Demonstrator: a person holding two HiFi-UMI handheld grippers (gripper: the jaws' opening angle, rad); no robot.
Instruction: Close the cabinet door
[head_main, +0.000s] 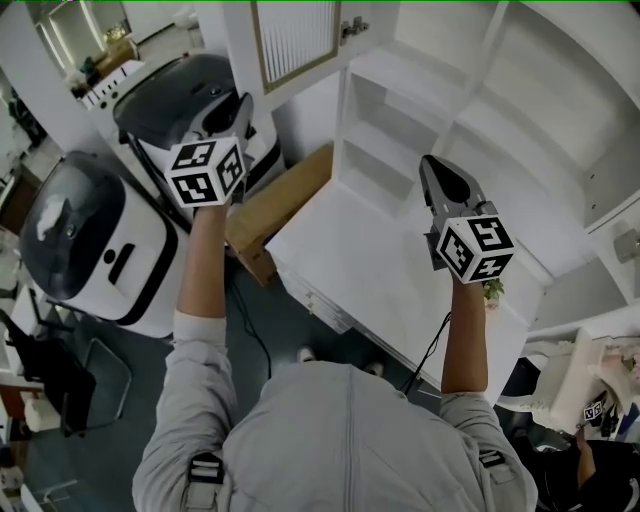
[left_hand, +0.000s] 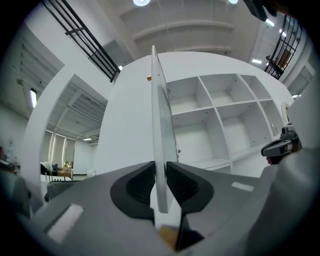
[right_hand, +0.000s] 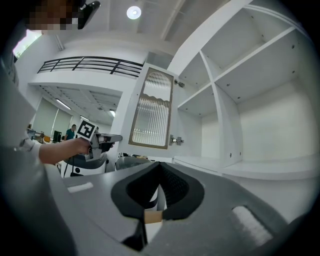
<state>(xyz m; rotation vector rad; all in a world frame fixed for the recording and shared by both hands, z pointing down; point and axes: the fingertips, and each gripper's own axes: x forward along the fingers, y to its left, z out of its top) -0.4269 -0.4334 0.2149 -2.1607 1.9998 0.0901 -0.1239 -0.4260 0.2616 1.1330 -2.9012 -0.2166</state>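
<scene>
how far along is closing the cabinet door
Done: the left gripper is clamped on the edge of the cabinet door. In hand: that grip only; the door stands wide open, with the shelves exposed. Left: swinging it shut. The right gripper is shut and empty.

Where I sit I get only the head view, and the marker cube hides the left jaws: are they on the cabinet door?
Observer: Yes. The left gripper view shows the left gripper with its jaws pressed on either face of the cabinet door, seen edge-on.
Operator: And the right jaws, anything in them?
Observer: No. In the right gripper view the right gripper has its jaws together at the tips, with nothing held between them.
</scene>
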